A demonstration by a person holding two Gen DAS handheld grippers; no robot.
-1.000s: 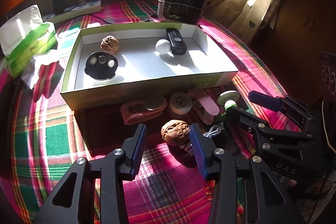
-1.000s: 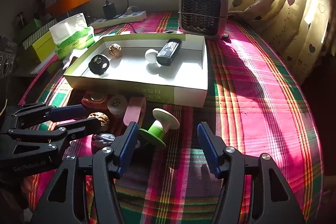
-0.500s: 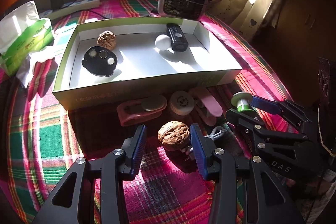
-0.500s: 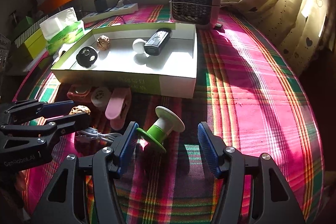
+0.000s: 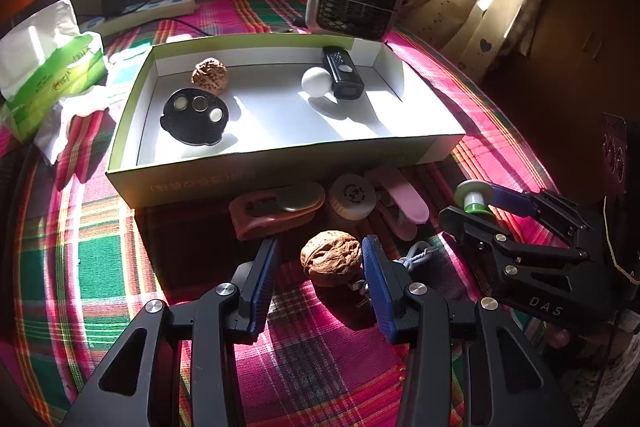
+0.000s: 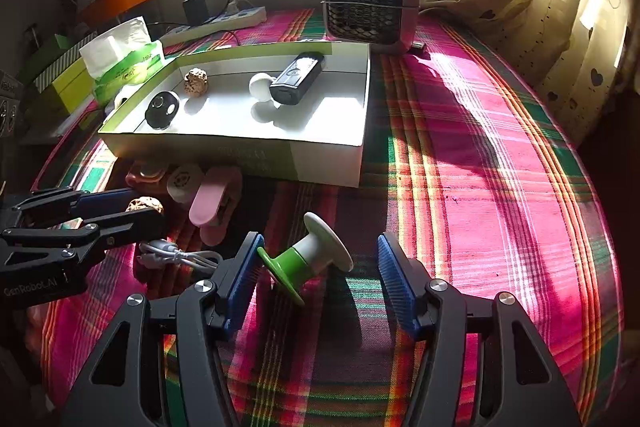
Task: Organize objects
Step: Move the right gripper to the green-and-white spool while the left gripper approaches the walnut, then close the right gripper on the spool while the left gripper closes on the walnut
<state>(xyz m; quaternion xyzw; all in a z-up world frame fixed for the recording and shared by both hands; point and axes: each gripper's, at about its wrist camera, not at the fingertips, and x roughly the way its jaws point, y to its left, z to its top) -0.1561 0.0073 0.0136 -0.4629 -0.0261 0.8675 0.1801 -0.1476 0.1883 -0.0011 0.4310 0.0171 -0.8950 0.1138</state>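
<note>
Currently the left gripper sits low in the centre of the left wrist view, jaws apart around a walnut. The walnut touches the right blue pad; a clear gap separates it from the left pad. It rests on the plaid-covered worktop.

Right gripper, lower centre of the right wrist view: jaws wide apart, a green-and-white spool lying tilted between them. Its green flange is just beside the left pad; whether they touch I cannot tell. The right pad is well apart from it.

Upper centre of the left wrist view: open cardboard box holding a second walnut, a black round holder, a white ball and a black remote-like device.

Between box and left gripper: pink clip, cream round cap, pale pink clip. A grey cable lies at lower left of the right wrist view.
</note>
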